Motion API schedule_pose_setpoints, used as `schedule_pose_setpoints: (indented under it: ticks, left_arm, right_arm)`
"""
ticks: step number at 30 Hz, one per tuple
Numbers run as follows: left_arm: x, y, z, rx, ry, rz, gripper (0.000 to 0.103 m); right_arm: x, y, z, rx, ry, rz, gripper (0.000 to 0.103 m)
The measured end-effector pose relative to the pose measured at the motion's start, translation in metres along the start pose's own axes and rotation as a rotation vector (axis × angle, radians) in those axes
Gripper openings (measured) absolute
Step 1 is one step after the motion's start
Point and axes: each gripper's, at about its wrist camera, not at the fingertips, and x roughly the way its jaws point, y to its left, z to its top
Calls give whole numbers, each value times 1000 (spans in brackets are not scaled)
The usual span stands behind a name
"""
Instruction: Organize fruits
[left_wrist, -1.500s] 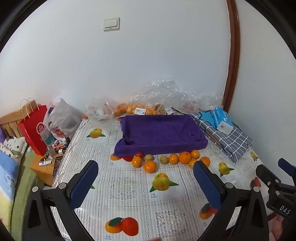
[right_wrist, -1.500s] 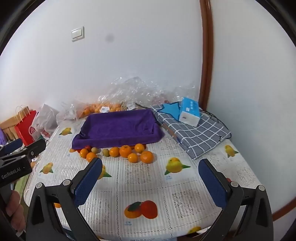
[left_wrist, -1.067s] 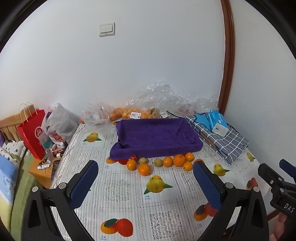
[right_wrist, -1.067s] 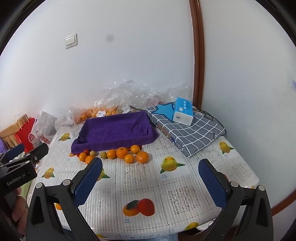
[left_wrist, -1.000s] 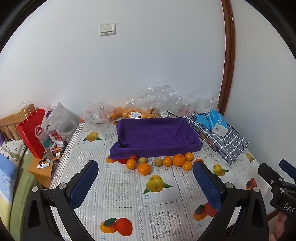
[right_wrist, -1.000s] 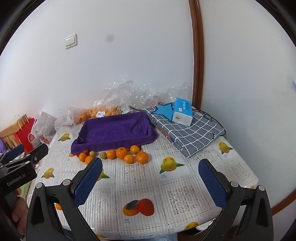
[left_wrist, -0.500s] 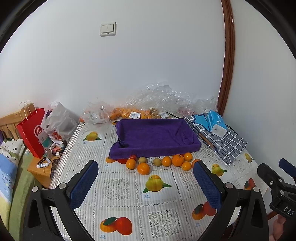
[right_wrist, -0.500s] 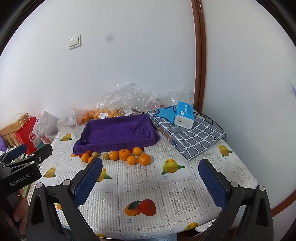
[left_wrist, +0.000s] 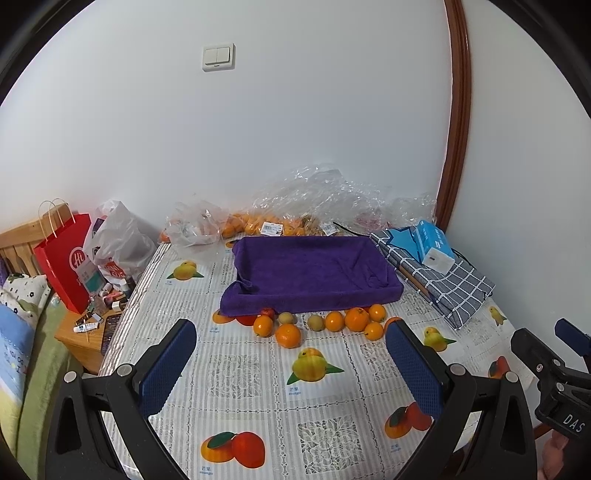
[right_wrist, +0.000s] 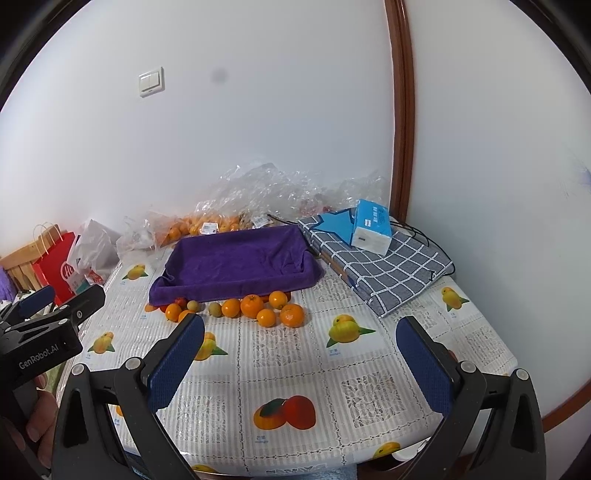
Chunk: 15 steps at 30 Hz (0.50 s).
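Note:
A row of several oranges (left_wrist: 356, 319) (right_wrist: 252, 306), with small green fruits (left_wrist: 286, 317) and a red one (left_wrist: 268, 313) among them, lies on the fruit-print tablecloth (left_wrist: 243, 373) in front of a purple cloth-lined tray (left_wrist: 314, 271) (right_wrist: 240, 264). The tray holds nothing. My left gripper (left_wrist: 290, 345) is open and empty, held above the table's near part, well short of the fruits. My right gripper (right_wrist: 301, 341) is open and empty, also short of the row. Each gripper shows at the edge of the other's view.
Clear plastic bags with more oranges (left_wrist: 258, 223) lie against the back wall. A checked grey cloth (right_wrist: 384, 271) with a blue tissue pack (right_wrist: 371, 227) lies to the right of the tray. A red paper bag (left_wrist: 68, 264) and a cluttered side table (left_wrist: 92, 328) stand to the left.
Both grippers have pulled back and risen slightly, so the fruits and tray look a little farther away. Nothing on the table has moved.

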Motion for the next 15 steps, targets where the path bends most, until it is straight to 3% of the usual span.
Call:
schedule_pose_setpoints:
  ticks: [15]
  left_arm:
    - [-1,-1,1,-1,-2,-7,103]
  right_arm:
    - [-2,-1,-1,-7,-11,10,103]
